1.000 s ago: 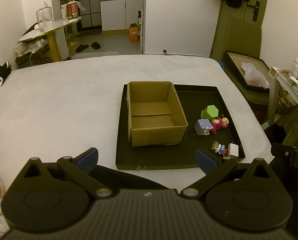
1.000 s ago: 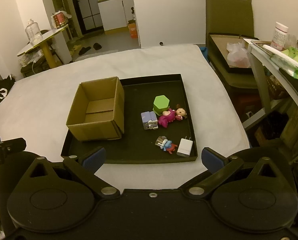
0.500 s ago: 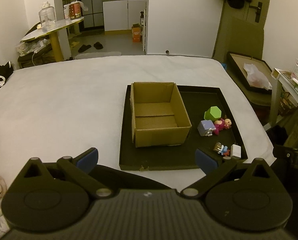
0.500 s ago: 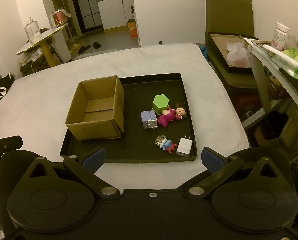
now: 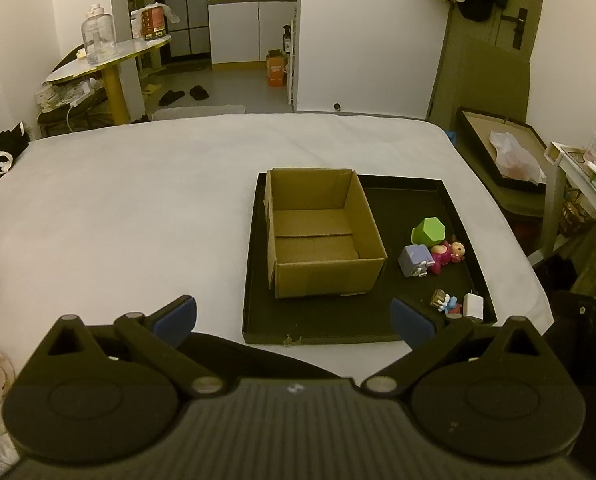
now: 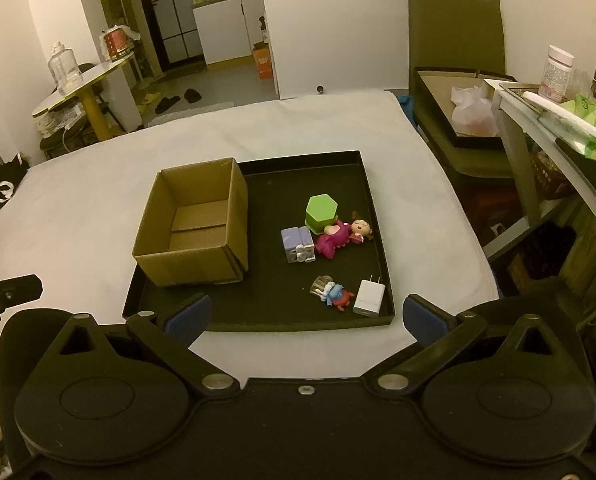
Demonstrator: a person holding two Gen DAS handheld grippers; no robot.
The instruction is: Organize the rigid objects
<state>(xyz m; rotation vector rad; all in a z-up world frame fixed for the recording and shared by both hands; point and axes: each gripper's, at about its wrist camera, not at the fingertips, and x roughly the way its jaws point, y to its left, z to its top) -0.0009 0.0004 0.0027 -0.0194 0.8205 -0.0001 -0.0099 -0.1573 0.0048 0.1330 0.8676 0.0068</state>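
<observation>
On the left wrist view:
Left gripper (image 5: 294, 316): I see the jaws spread wide, holding nothing, hovering short of the tray's near edge.
Cardboard box (image 5: 321, 236): upright on the left part of the black tray (image 5: 417, 188); its interior looks empty.
Loose items: all lie on the tray to the right of the box, apart from it.

On the right wrist view:
Right gripper (image 6: 305, 318): I see the jaws spread wide and empty, hovering at the tray's near edge.
Far cluster: green hexagonal block (image 6: 321, 213), purple cube (image 6: 297, 243) and pink doll (image 6: 339, 236), close together or touching.
Near cluster: small blue figure (image 6: 333, 294) just beside the white charger (image 6: 369, 297), at the near right corner.
Progress: I judge 0 of 5 items boxed; every pick remains.
</observation>
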